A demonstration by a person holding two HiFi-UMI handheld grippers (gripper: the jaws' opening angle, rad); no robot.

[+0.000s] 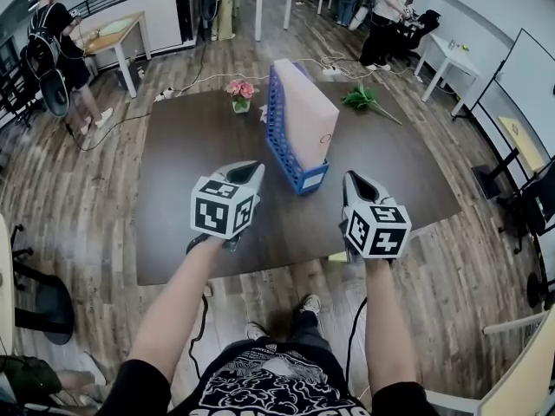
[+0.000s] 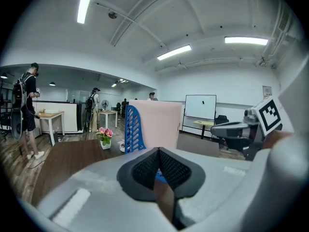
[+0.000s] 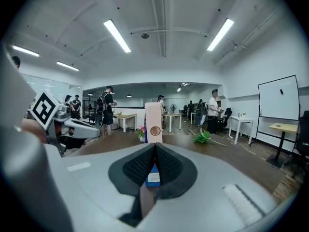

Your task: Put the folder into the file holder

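Note:
A pink folder (image 1: pixel 305 111) stands upright inside the blue file holder (image 1: pixel 282 137) on the dark brown table (image 1: pixel 186 198). My left gripper (image 1: pixel 251 170) hovers over the table's front part, left of the holder's near end, shut and empty. My right gripper (image 1: pixel 351 178) is level with it on the holder's right, also shut with nothing held. In the left gripper view the folder (image 2: pixel 159 124) and holder (image 2: pixel 133 132) rise just beyond the closed jaws. In the right gripper view the folder (image 3: pixel 154 120) stands straight ahead above the holder's blue end (image 3: pixel 153 170).
A small pot of pink flowers (image 1: pixel 240 94) sits behind the holder at the table's far side. A green plant sprig (image 1: pixel 364 100) lies at the far right. People stand by other tables (image 1: pixel 108 35) in the background. A whiteboard (image 1: pixel 525 68) stands at right.

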